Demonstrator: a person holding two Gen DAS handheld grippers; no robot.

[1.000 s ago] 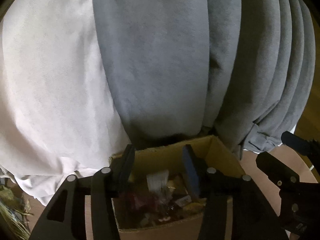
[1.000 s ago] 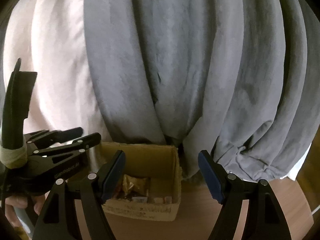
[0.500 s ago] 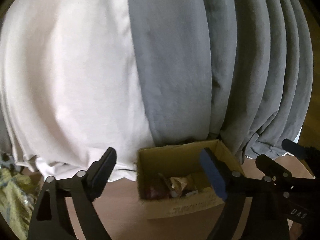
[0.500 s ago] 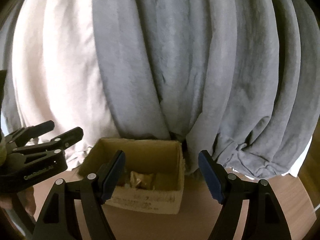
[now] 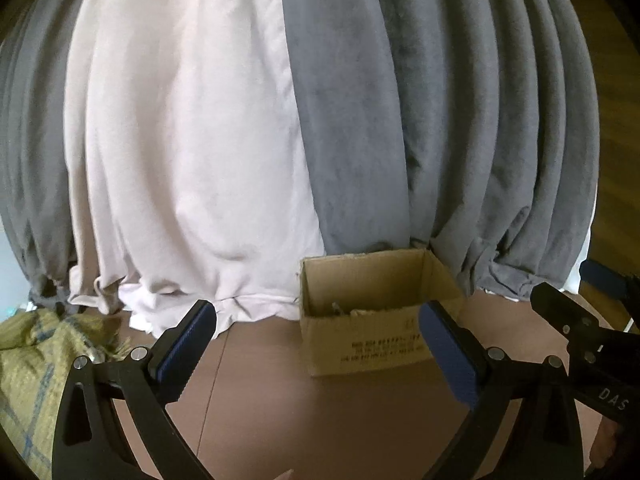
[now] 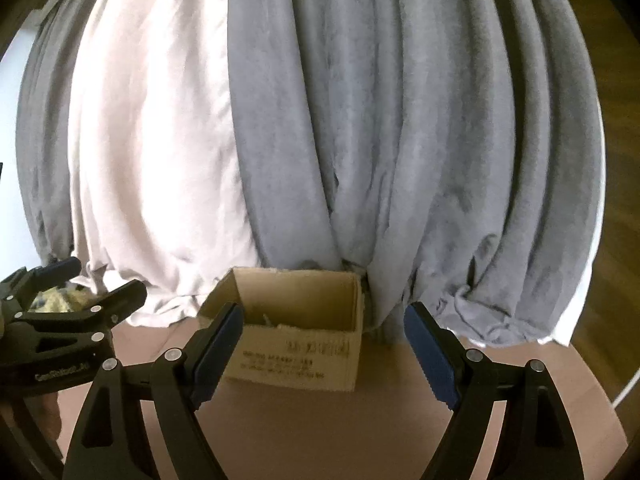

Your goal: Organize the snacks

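Left wrist view shows an open-topped cardboard box (image 5: 368,320) with dark printed lines on its near side, standing on the brown table (image 5: 280,408) against the grey curtain (image 5: 440,120); only pale scraps show above its rim. Left gripper (image 5: 320,344) and right gripper (image 6: 324,344) both gape wide, holding nothing.

- Contents of the cardboard box (image 5: 372,332) mostly hidden behind its front wall; only pale scraps at the rim, too small to identify.
- Print on the box front blurred, unreadable.
- Yellow-green cloth (image 5: 28,364) cut off at the left edge.
- Right gripper (image 5: 592,320) cropped by the frame's right edge.
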